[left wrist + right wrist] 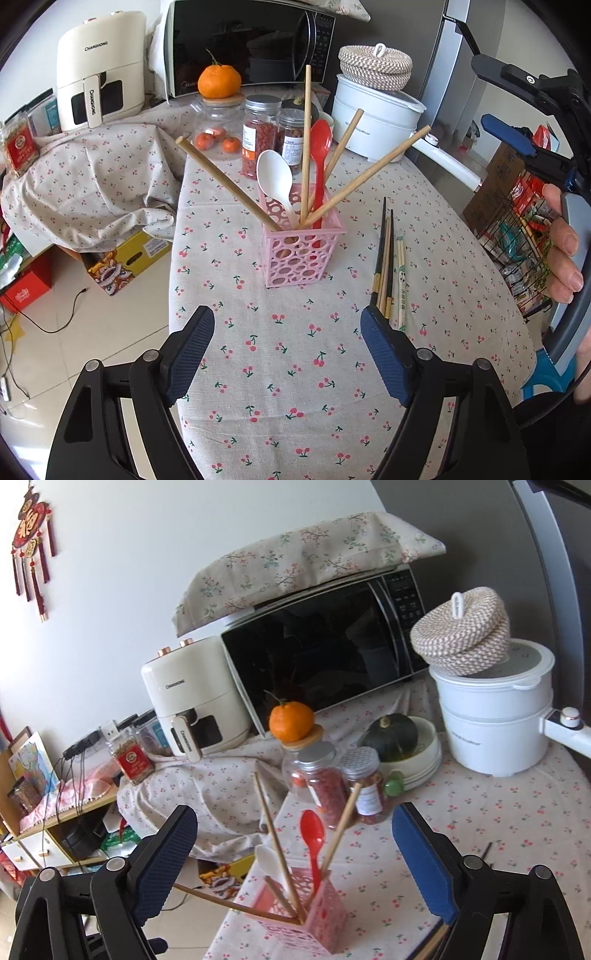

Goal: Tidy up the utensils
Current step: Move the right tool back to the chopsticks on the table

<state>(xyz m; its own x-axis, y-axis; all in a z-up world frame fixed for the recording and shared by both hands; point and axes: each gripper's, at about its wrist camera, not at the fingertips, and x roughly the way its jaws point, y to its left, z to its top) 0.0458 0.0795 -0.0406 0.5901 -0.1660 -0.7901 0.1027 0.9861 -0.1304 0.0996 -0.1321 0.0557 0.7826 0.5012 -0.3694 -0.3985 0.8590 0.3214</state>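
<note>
Left-wrist view: the left gripper (288, 332) hangs over a table covered by a cherry-print tablecloth (280, 369), its jaws spread wide with only cloth between the 2 ribbed pads. Ahead of it, at 12 o'clock from the fingertips, stands the pink perforated utensil holder (301, 254). It contains 4 light wooden chopsticks fanned outward, among them one leaning toward 10 o'clock (227, 182) and one toward 2 o'clock (369, 175), together with a white spoon (275, 173) and a red spoon (320, 142), both bowl-up. At 3 o'clock from the holder, a loose bundle of chopsticks (388, 266) lies flat on the cloth, its near ends just beside the tip of the left gripper's right-hand finger; whether they touch cannot be told. At the 3 o'clock edge of this view the right gripper (517, 107) is held above the table by a person's hand (563, 247). Right-wrist view: the right gripper (293, 834) is released, jaws wide apart and nothing between them, with the holder (314, 915) low between the fingers at 6 o'clock. Background, at 12 o'clock: a mandarin (291, 720) on a jar lid, 2 spice jars (325, 782), a microwave (321, 650), a white air fryer (192, 694), a white electric pot (495, 720) topped by a woven basket (461, 635), and a dark green squash (391, 736) in a bowl.
</note>
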